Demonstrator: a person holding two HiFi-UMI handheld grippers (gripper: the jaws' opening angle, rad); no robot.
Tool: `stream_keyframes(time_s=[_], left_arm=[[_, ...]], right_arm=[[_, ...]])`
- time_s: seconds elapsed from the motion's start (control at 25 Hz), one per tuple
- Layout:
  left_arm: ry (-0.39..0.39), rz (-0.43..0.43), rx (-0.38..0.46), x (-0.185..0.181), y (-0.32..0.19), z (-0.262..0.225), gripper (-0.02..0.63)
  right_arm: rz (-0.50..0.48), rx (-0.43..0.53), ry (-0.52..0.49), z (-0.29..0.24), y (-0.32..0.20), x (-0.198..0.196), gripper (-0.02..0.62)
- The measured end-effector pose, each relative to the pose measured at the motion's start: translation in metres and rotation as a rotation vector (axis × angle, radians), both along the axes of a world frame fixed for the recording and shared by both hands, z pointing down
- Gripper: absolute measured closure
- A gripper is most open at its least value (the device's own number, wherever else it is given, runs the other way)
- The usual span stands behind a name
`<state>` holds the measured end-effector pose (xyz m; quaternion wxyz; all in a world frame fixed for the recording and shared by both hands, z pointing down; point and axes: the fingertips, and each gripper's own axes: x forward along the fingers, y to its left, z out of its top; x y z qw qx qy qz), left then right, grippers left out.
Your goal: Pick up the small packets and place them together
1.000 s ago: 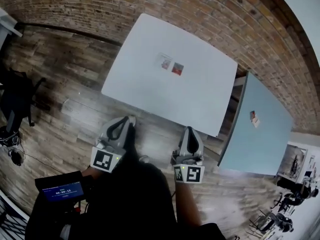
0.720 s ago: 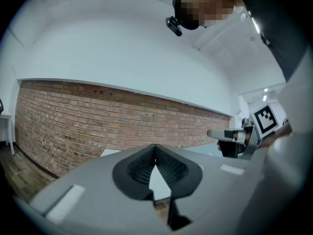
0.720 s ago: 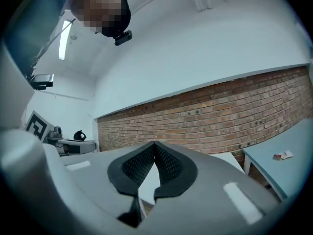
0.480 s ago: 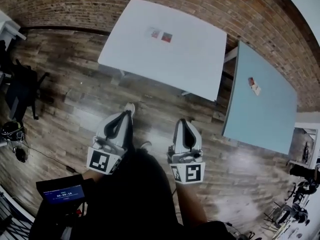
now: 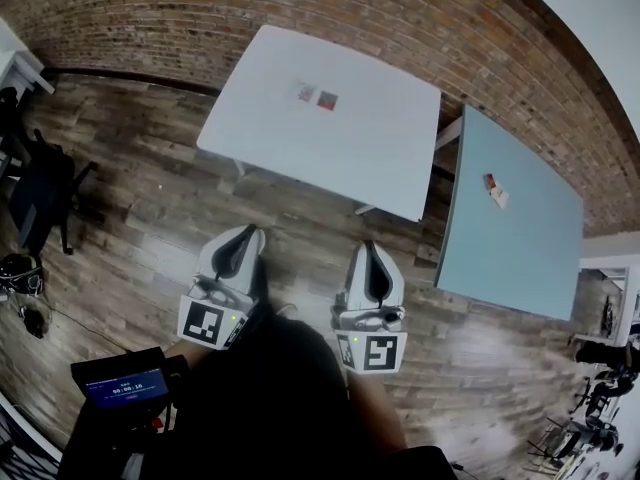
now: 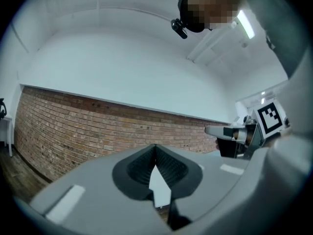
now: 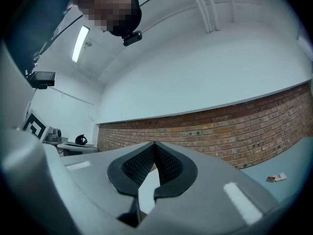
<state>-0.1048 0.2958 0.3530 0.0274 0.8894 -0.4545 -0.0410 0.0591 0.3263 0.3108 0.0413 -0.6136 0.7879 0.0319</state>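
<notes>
Left claw [image 5: 246, 233] and right claw [image 5: 367, 248] are both closed and empty, low in frame. Two packets [image 5: 316, 95] lie top centre on the white bench [image 5: 380, 158], with other packets [image 5: 493, 190] on the blue bench [image 5: 520, 258] at right. Best to step closer, then open one claw before reaching a packet's edge.

No words can be read. The small black box with a blue screen [image 5: 122, 385] shows tiny numbers, too small to read. The grey left tongs [image 5: 247, 234] and grey right tongs [image 5: 368, 250] each carry a black-and-white square marker [image 5: 208, 324].
</notes>
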Motion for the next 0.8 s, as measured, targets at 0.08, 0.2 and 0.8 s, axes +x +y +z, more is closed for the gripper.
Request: stream_keyframes(time_s=[0.08,0.2,0.8], left_arm=[[-0.006,-0.001,0.003,-0.001,-0.009,-0.002,0.606],[0.007,-0.013,0.005,-0.002,-0.018,-0.006,0.606],[0.004,-0.008,0.019,0.005,-0.066,-0.008,0.606]], right_arm=[[0.004,-0.007,-0.001,0.0,-0.01,-0.001,0.595],[-0.004,-0.02,-0.005,0.003,-0.022,-0.001,0.595],[0.019,-0.025,0.016,0.0,-0.072,0.013,0.595]])
